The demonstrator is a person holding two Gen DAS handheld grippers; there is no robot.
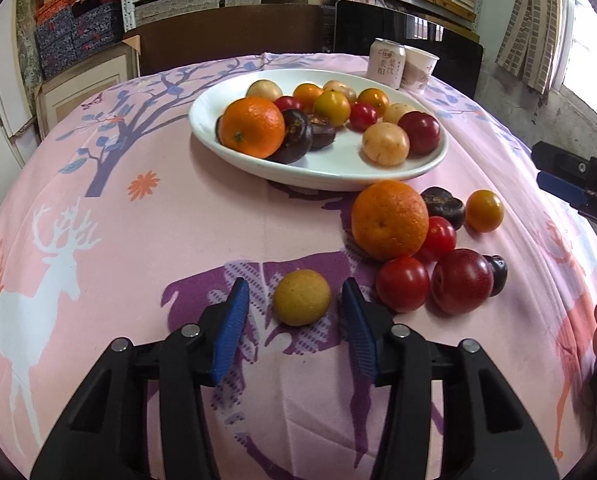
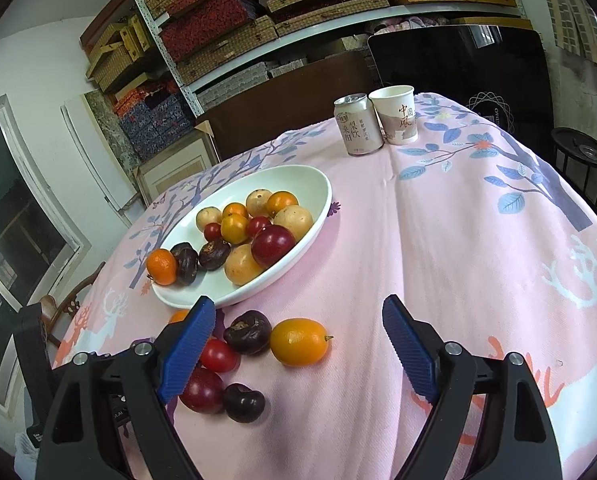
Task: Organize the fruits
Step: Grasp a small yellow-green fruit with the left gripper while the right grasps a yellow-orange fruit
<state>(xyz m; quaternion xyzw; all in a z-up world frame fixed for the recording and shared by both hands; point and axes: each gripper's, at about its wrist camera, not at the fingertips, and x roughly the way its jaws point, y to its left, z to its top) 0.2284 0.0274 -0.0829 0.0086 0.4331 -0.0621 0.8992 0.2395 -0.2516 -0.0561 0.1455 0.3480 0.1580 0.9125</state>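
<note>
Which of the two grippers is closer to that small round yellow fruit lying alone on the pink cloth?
Left. The left gripper has the small round yellow fruit between its blue fingers, gaps showing either side. The right gripper hangs open off by the fruit pile.

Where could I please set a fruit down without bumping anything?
The plate has bare room at its near rim, in front of the big orange. The cloth right of the plate, before the can, is free. The loose fruit near the kumquat is crowded.

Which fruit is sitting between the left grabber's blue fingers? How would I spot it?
Find the white plate on the pink cloth, then look toward the near edge. A round yellow fruit lies alone between the left gripper's blue pads. Its neighbours, clustered to its right, are red, orange or dark purple.
</note>
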